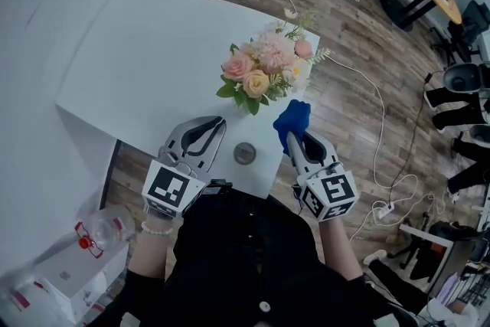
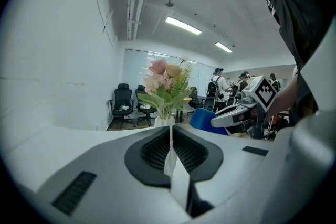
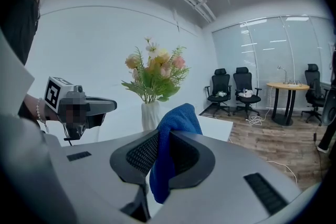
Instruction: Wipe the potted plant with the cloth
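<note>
The potted plant [image 1: 264, 71], pink and yellow flowers with green leaves in a white vase [image 3: 150, 114], stands near the far right corner of the white table [image 1: 153, 57]. My right gripper [image 1: 295, 137] is shut on a blue cloth [image 1: 293, 119] just on the near side of the flowers. The cloth [image 3: 177, 118] sticks up between the jaws and hangs below them. My left gripper [image 1: 220, 121] is shut with nothing in it. It hovers over the table left of the cloth and points at the plant [image 2: 167, 89]. In its own view only a thin slit shows at my left gripper [image 2: 169, 126].
A small round grey disc [image 1: 244, 153] lies on the table between the two grippers. The table's near edge runs just below it. A plastic bottle [image 1: 103, 230] and white boxes sit on the floor at lower left. Cables [image 1: 383, 165] trail over the wooden floor to the right.
</note>
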Action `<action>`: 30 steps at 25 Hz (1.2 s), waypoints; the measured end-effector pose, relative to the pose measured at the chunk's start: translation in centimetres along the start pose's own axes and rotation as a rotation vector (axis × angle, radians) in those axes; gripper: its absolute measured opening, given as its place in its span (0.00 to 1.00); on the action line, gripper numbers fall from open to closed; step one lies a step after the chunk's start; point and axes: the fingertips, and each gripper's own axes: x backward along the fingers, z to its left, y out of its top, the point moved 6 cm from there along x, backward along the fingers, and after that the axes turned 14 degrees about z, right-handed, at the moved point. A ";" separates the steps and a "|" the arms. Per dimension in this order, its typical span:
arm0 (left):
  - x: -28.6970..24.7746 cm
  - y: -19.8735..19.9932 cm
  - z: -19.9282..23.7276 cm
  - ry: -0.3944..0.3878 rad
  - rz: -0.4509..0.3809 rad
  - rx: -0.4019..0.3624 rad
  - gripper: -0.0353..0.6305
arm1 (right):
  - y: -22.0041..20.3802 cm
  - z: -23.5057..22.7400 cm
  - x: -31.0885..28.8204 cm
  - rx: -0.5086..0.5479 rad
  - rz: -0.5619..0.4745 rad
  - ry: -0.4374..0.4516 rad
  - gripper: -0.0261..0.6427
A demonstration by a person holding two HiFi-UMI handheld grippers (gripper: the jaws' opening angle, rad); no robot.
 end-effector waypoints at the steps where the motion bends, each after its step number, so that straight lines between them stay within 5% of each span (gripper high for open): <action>1: -0.1 0.0 0.0 -0.001 -0.003 -0.007 0.09 | 0.0 0.1 0.0 0.001 -0.001 0.002 0.15; 30: -0.2 0.0 1.0 0.030 0.003 -0.021 0.08 | -0.2 0.9 -0.5 0.023 0.026 0.011 0.15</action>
